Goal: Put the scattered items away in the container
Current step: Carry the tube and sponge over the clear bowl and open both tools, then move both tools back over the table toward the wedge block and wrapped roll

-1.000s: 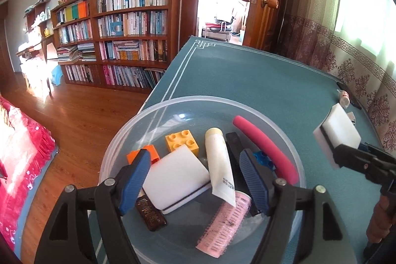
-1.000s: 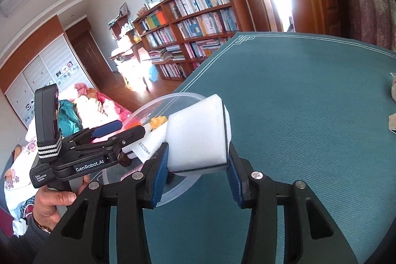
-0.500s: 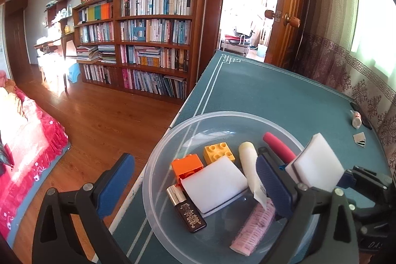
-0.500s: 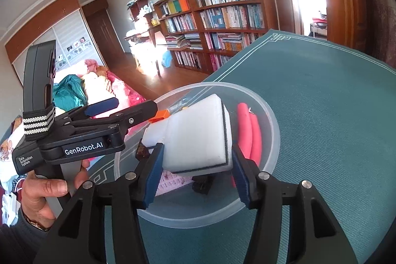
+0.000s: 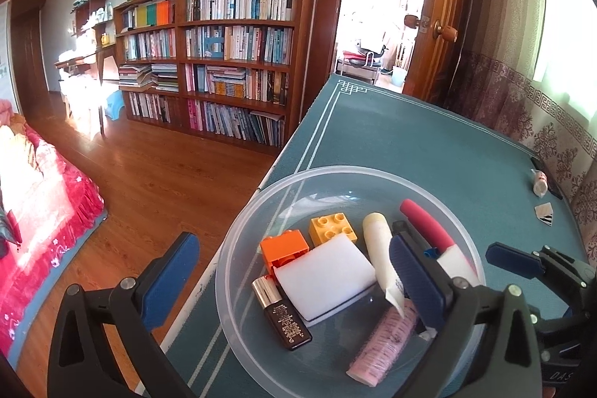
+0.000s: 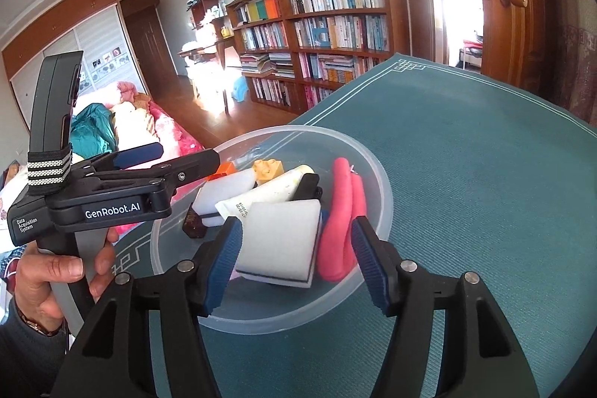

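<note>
Right gripper (image 6: 294, 248) has released the spongy white block (image 6: 278, 243) into the clear round bowl (image 6: 373, 170).

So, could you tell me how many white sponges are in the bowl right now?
2. One white sponge lies flat mid-bowl beside the orange brick; the second sponge leans between the open right gripper fingers, against the red tube. Others may be hidden underneath.

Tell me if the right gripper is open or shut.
Open: the right gripper has a gap between its right pad and the white sponge inside the bowl.

The left gripper (image 6: 164, 155) reads "GenRobot.AI" and "Data Acquisition System" (white print on its black body).
</note>
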Demonstrator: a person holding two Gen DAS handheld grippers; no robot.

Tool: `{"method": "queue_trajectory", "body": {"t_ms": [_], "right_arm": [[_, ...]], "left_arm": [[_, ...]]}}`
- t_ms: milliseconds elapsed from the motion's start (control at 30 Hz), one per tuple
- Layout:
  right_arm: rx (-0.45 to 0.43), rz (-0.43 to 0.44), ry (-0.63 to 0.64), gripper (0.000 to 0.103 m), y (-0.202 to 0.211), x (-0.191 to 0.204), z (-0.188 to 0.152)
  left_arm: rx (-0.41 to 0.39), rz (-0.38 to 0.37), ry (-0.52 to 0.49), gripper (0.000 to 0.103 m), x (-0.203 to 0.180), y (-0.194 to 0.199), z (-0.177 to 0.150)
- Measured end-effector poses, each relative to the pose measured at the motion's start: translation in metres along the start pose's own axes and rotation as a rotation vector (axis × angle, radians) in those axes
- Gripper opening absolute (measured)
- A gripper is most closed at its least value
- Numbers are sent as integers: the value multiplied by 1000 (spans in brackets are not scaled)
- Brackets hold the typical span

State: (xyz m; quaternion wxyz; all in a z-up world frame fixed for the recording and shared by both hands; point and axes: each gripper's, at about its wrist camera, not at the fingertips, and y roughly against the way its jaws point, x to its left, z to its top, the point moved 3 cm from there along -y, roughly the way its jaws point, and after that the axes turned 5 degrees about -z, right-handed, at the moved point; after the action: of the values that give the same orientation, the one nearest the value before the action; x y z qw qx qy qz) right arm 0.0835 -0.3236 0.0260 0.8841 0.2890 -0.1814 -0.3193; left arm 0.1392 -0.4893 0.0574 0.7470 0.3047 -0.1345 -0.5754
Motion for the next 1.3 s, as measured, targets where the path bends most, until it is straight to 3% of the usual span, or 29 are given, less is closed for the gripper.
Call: {"method": "queue_trajectory", "body": {"t_ms": [533, 1300], "right_arm": [[-28, -117, -116, 64, 34, -66, -13], [-48, -334, -281, 64, 89, -185, -48]], "left_arm": [[17, -16, -238, 102, -77, -7, -5], [35, -121, -434, 102, -180, -16, -11]]}}
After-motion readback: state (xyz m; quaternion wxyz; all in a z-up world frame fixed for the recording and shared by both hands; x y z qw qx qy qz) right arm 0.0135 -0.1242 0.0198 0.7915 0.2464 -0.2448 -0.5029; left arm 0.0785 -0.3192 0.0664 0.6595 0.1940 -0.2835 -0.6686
